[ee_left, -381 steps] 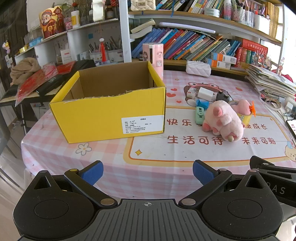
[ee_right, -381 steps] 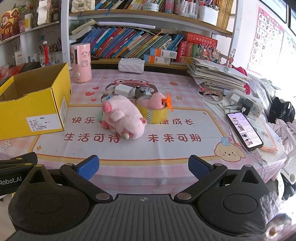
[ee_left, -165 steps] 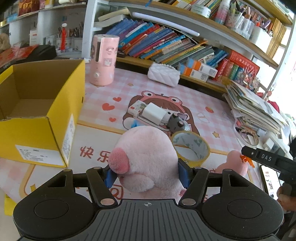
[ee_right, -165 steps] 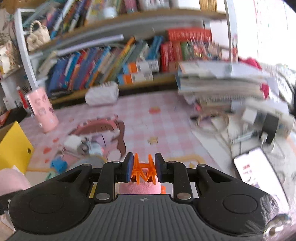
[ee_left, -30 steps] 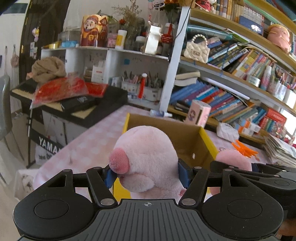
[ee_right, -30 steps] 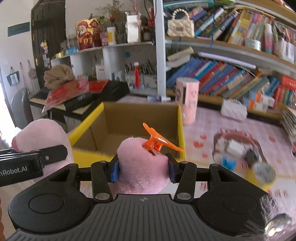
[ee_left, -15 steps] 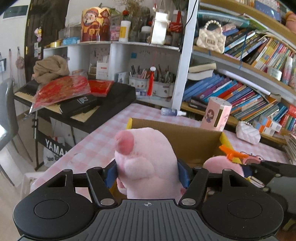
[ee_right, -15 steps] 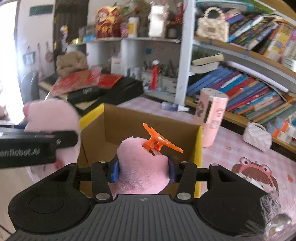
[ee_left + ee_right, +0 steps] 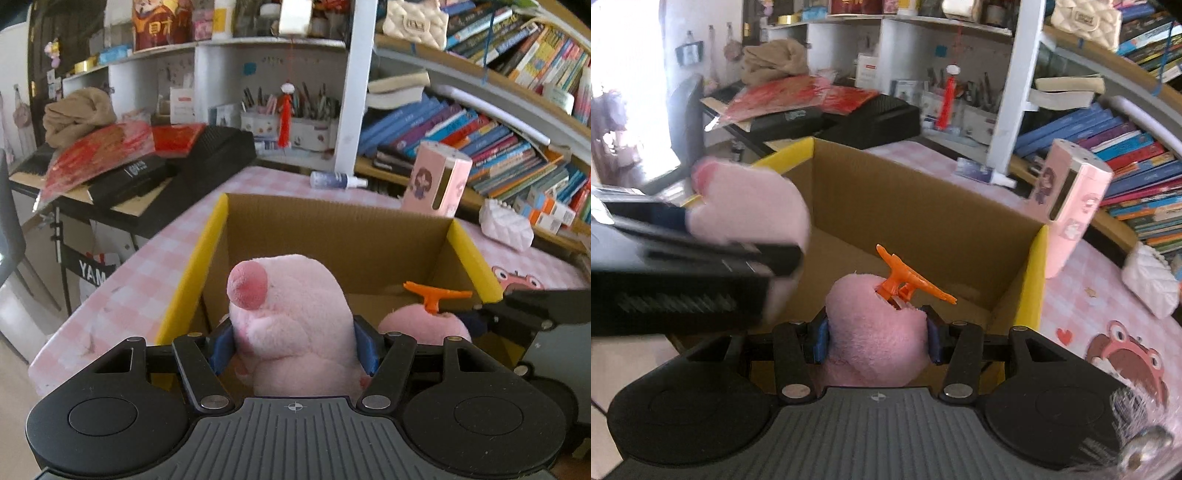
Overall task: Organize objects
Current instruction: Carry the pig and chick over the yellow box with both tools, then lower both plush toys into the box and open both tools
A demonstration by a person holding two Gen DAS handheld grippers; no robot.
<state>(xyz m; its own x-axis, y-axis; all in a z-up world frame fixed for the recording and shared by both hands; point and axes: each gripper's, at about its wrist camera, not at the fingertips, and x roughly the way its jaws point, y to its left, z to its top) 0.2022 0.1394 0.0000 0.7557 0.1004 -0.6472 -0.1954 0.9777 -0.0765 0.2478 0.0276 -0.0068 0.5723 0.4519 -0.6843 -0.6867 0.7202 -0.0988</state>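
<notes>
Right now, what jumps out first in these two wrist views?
Two pink plush toys held over the open yellow cardboard box: the big pink plush pig clamped in the left gripper, the smaller pink plush with an orange clip in the right gripper beside it. Behind the box, packed bookshelves fill the wall.

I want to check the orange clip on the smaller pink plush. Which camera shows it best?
The right wrist view: the orange clip sits close and central atop the small pink plush held in the right tool. The left wrist view shows the clip only small, from the side, at the right.
</notes>
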